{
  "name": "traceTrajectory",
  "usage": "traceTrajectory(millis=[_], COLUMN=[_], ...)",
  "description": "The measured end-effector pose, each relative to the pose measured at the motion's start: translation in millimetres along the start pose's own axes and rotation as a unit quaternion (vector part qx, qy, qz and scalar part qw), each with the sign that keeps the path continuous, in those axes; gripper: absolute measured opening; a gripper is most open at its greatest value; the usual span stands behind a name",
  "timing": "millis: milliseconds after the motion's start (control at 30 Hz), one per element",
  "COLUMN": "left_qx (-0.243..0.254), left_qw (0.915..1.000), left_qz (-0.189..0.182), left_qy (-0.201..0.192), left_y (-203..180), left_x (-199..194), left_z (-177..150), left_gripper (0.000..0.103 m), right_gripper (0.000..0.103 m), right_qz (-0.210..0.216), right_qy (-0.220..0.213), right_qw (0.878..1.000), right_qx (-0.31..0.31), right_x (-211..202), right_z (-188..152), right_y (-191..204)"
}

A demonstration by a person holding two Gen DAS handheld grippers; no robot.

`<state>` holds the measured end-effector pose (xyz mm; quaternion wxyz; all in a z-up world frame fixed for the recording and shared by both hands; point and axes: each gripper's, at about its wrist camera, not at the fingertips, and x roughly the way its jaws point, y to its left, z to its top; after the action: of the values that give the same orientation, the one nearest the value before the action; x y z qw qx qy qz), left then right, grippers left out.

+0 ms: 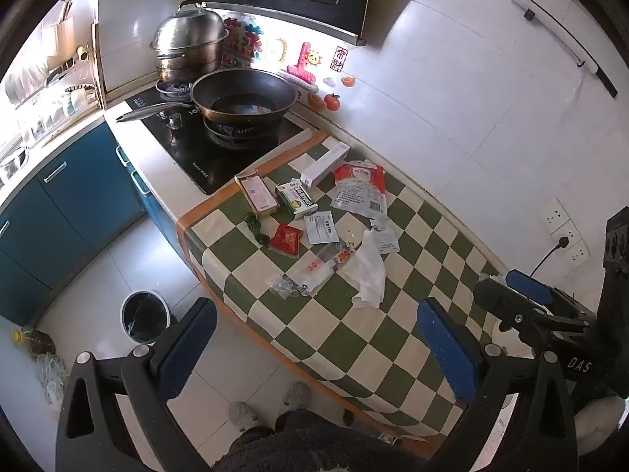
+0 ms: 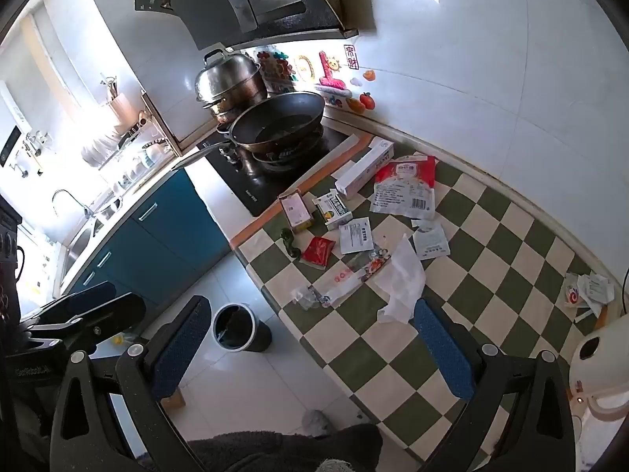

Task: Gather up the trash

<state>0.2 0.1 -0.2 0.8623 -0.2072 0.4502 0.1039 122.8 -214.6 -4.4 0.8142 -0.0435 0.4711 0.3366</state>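
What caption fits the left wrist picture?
Open left tool above checkered counter littered with wrappers, bin waiting below.

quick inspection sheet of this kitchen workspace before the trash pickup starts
surface: checkered mat on the counter, beside the stove.
job's things: wrappers and boxes scattered on the mat, among them a crumpled white tissue, a red sachet, a long white box and a red-and-white pouch; a trash bin stands on the floor below, open.
clutter: wok and steamer pot on the stove.
grippers: left gripper and right gripper both open, holding nothing, above the counter's near edge.
cables: a black plug in the wall socket, its cord running down.
surroundings: blue cabinets, white tiled wall, a white appliance at the counter's right end.
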Motion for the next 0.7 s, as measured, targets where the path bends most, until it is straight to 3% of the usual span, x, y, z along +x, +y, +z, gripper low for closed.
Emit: traceTrajectory(millis=[700], left_qx=[0.000], left_qw=[0.9999], left_qz=[-0.009], left_qy=[-0.009], left_y=[-6.5], left_x=[-1.2], left_z=[5.3], left_gripper=[0.103], right_gripper=[0.103], right_qz=[0.002], right_qy=[0.000], right_qw=[1.000], right_qx=[0.000], right_x=[0.4], right_z=[-0.3], right_y=[-3.2])
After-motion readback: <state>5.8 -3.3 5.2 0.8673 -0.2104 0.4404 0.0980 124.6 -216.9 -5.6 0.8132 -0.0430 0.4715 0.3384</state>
